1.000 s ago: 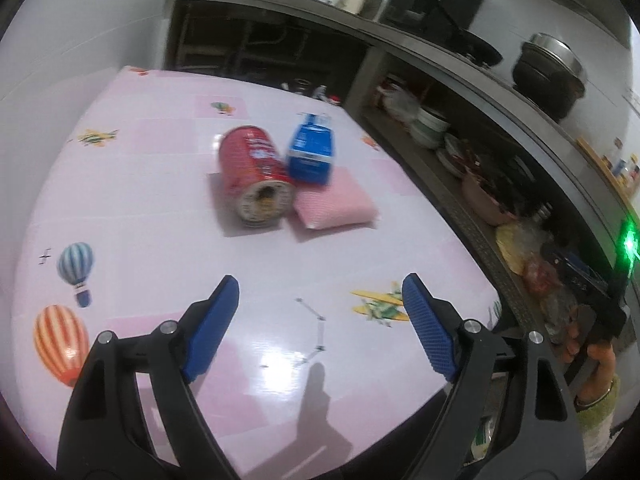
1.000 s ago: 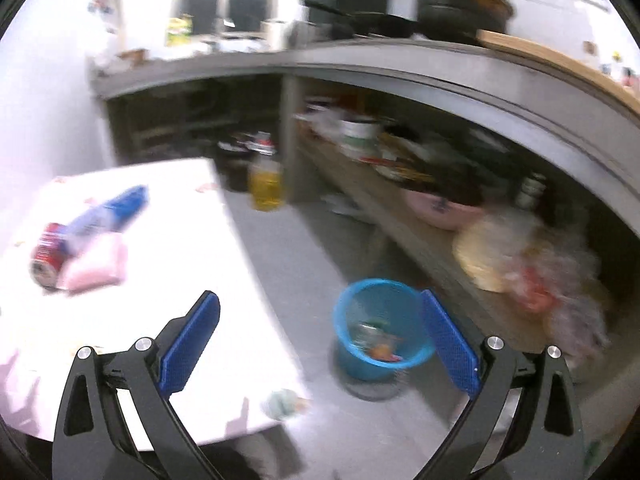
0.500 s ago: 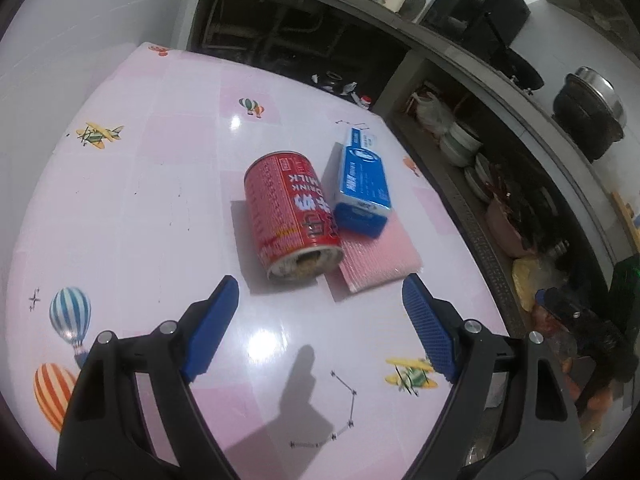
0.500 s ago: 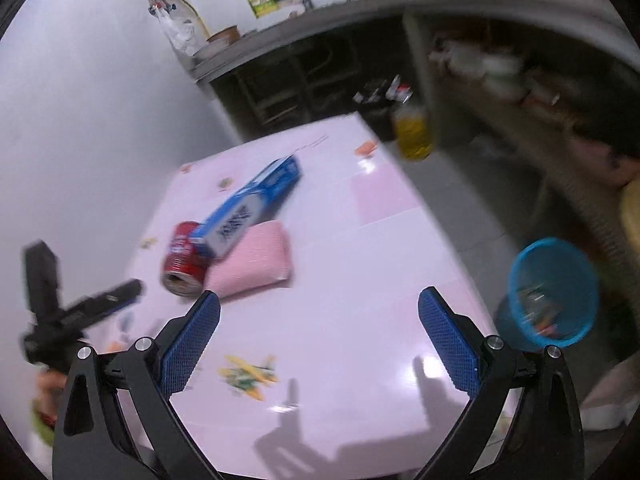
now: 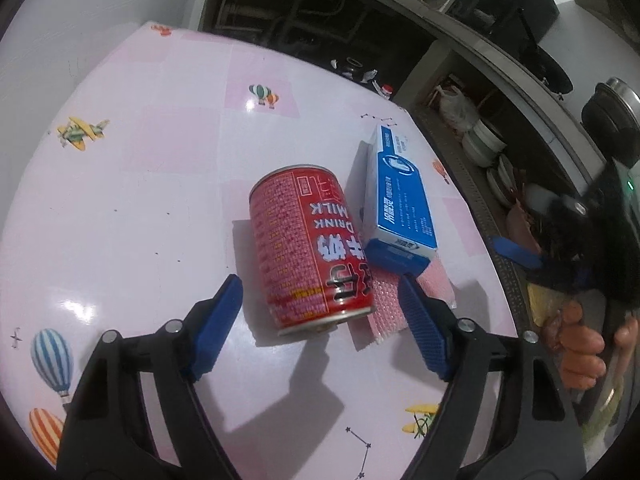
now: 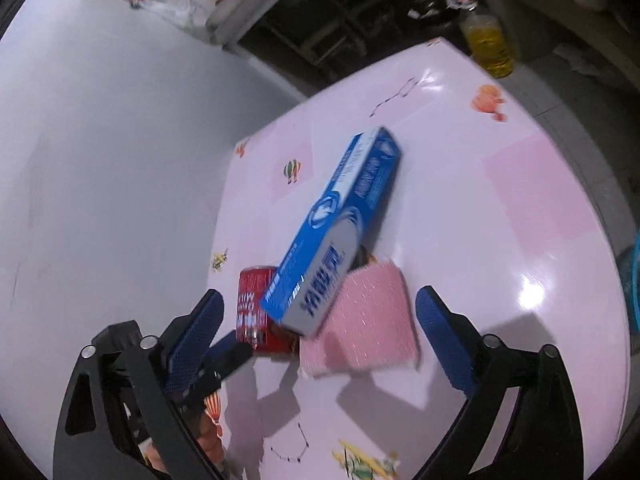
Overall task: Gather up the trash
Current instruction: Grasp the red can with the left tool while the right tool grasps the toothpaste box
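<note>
Glossy metal can, cardboard box, glossy tablecloth

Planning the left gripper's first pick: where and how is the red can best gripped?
Probably across the red can around its middle, curved sides between the pads. It lies on its side, end toward the open left gripper, which comes straight ahead. The blue box sits close alongside.

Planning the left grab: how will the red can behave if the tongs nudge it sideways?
The can lies on its side on the glossy table, so it would probably roll. The box and pink sponge beside it may block rolling that way. It looks rigid; its smooth wall may slip in the left tongs.
</note>
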### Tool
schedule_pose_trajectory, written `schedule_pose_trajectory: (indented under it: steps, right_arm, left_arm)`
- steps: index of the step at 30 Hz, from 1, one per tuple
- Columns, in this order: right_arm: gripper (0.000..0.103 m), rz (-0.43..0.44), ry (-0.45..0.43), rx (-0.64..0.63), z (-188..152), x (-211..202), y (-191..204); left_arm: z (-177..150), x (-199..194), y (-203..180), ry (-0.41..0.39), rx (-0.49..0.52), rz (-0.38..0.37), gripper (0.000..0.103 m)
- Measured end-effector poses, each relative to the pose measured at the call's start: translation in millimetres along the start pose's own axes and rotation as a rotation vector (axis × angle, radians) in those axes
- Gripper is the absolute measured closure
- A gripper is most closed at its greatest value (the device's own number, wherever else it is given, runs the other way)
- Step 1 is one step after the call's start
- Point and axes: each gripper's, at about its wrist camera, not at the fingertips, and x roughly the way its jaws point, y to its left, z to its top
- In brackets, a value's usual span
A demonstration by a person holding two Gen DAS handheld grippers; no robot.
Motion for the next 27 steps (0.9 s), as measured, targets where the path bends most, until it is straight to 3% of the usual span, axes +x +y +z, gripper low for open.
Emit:
schedule_pose_trajectory:
  steps: [8,15,17,23,27]
  right_arm:
    - [0.027,-0.047,0.088,0.118,44.0,61.8,-19.3]
    - [0.047,0.030,0.173,0.218,54.2,101.7,-34.0]
    - [0.061,0.074,0.177,0.235,53.3,105.9,-33.9]
    - [0.066,0.088,0.159,0.219,54.3,99.9,-26.7]
    - [0.066,0.120,0.111,0.201,54.8,72.3,-26.6]
  left_arm:
    - [2.9,17.4,8.7,0.051,-0.061,-0.033,0.039]
    - [4.3,22.1,10.3,0.057,-0.080,-0.055,0.040]
    - [4.0,22.6,10.7,0.056,-0.084,-0.061,0.040]
    - [-0.7,18.2,14.6,0.052,-0.091,-0.069,0.040]
    - [-7.8,11.8,17.9,0.058,-0.084,-0.071,0.040]
